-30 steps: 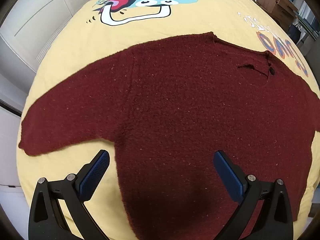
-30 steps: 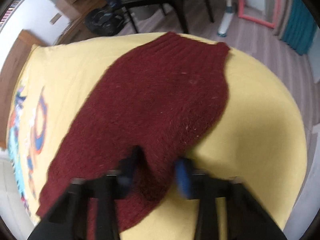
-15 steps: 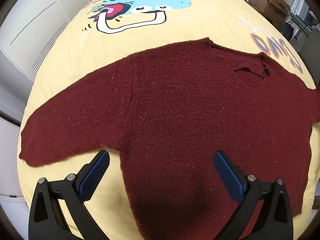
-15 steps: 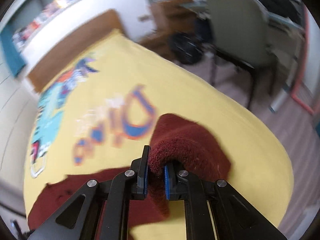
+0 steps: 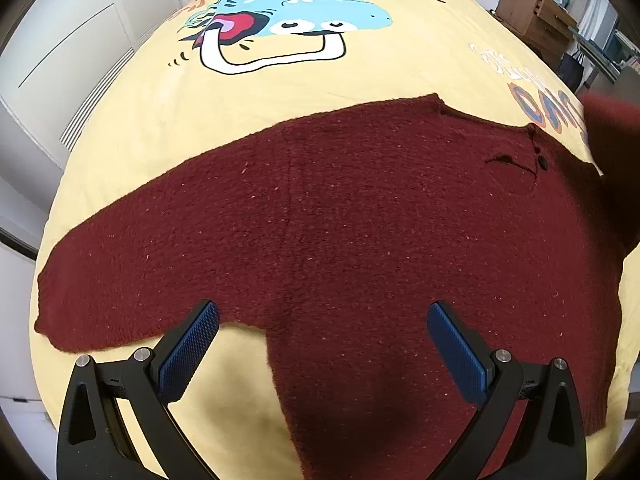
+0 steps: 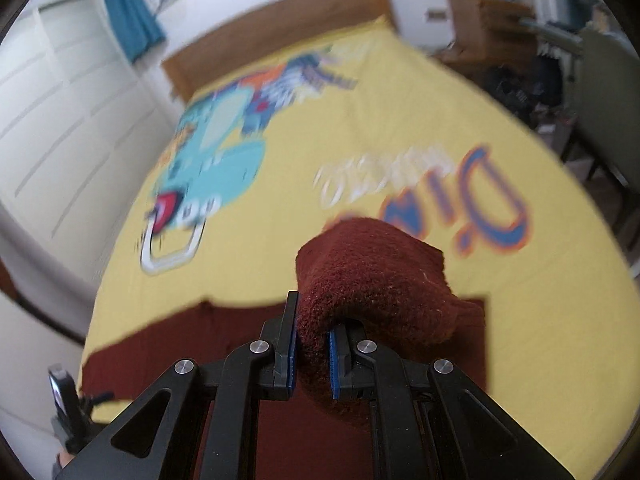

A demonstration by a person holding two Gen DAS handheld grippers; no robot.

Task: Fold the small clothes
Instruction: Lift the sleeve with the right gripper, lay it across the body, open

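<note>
**Sleeve pinched and raised over the bed**

A yellow bedspread (image 5: 360, 80) with a cartoon dinosaur print (image 5: 288, 28) is seen under everything, with blue and orange lettering (image 6: 492, 208) near its right edge. White cupboard doors (image 5: 80, 40) are seen along the left, a wooden headboard (image 6: 280, 28) at the far end, and a wooden cabinet (image 5: 532, 12) and a chair (image 6: 604, 92) off to the right. The right wrist view is blurred, and part of the lettering is blocked by the raised cloth.

A dark red knitted sweater (image 5: 360, 220) is laid flat across the near end of the bed, one sleeve (image 5: 120, 280) stretched out left. A small dark button (image 5: 542, 162) and a slit are seen at the neckline.

The left gripper (image 5: 322, 350) is held wide open above the sweater's lower body, nothing between its blue pads (image 5: 188, 352). The right gripper (image 6: 312, 354) is closed tight on the other sleeve (image 6: 372, 276), which is bunched up and lifted clear of the bedspread.
</note>
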